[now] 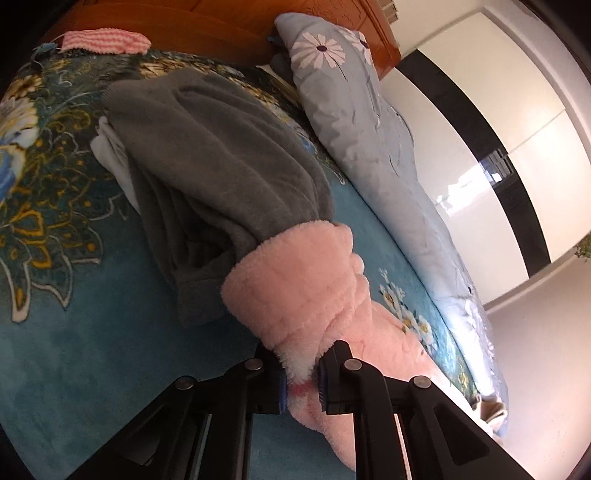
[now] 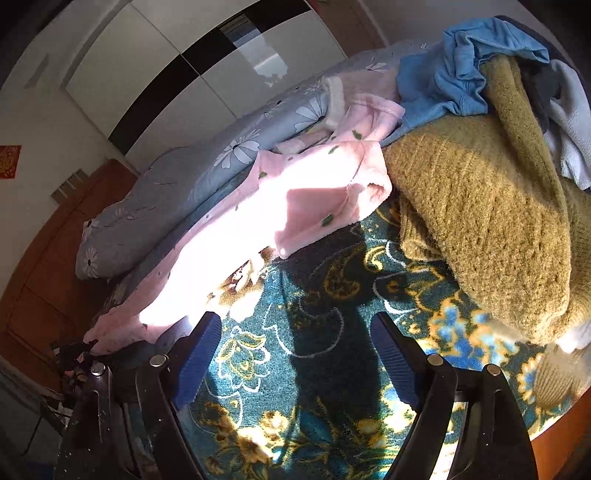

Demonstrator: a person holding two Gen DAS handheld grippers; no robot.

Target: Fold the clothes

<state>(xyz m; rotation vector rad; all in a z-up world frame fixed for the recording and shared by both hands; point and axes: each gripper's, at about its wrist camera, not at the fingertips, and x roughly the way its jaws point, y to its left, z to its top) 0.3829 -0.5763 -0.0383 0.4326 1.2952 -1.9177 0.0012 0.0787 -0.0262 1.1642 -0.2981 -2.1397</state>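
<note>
My left gripper (image 1: pixel 301 373) is shut on the edge of a pink fleece garment (image 1: pixel 295 291), which bunches up in front of the fingers and trails off to the lower right over the bed. A folded grey garment (image 1: pixel 221 162) lies just beyond it on the teal floral blanket (image 1: pixel 74 350). In the right wrist view the same pink garment (image 2: pixel 295 199) lies spread out in bright sunlight. My right gripper (image 2: pixel 295 354) is open and empty, hovering over the blanket (image 2: pixel 332 295), a short way from the pink garment.
A pile of clothes sits at the right: a mustard knitted sweater (image 2: pixel 480 206), a blue garment (image 2: pixel 454 74) and a white one (image 2: pixel 569 122). A grey-blue daisy quilt (image 1: pixel 369 140) runs along the bed's far side. A wooden headboard (image 1: pixel 221 22) and white wardrobe (image 1: pixel 498 110) stand beyond.
</note>
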